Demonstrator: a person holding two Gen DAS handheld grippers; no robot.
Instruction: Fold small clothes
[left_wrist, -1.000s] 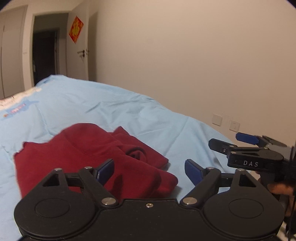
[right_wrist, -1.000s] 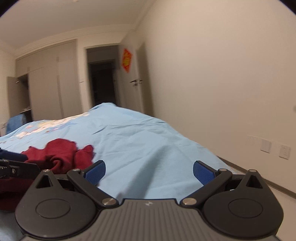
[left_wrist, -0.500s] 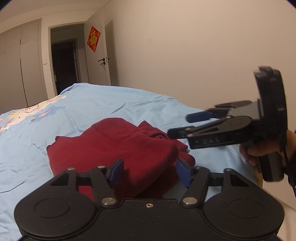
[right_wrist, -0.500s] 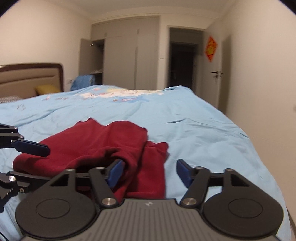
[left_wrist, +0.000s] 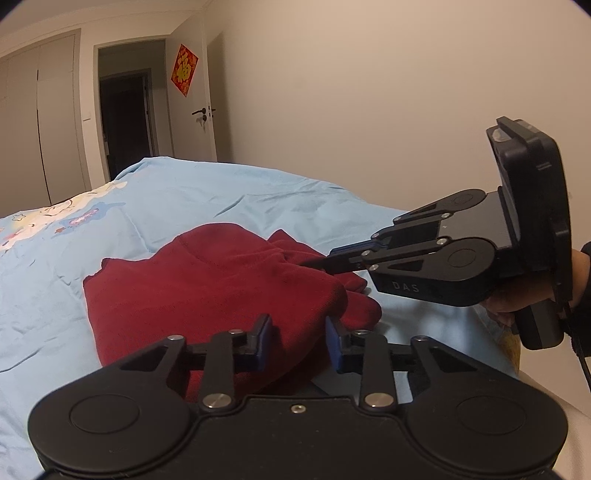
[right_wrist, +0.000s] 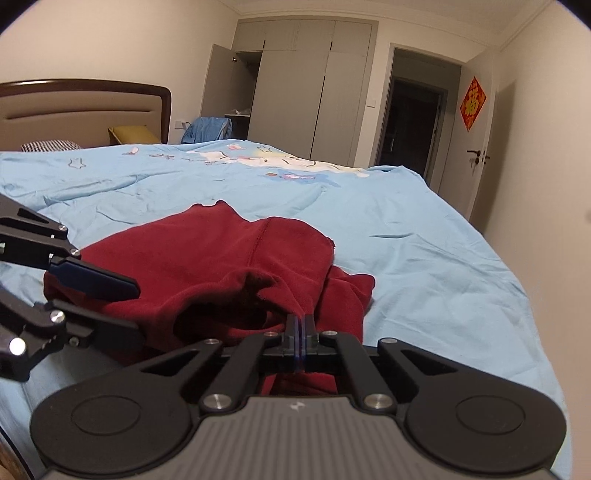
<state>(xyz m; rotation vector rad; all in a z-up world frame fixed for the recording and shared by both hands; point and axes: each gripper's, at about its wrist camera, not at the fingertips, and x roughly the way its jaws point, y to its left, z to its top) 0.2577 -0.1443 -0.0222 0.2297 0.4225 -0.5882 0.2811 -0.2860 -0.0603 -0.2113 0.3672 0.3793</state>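
A dark red garment lies rumpled on the pale blue bedspread, close to the bed's near edge and partly folded over itself, with one end bunched into a loose opening that faces the right gripper. The right gripper has its jaws pressed together on the rim of that bunched end, pinching a fold of red cloth; seen from the left wrist, its tips bite into the fabric from the side, and a hand grips its handle. The left gripper sits low at the garment's near edge with its jaws apart, the red cloth lying between the blue pads. Beyond the bed stand a grey wardrobe and a dark open doorway.
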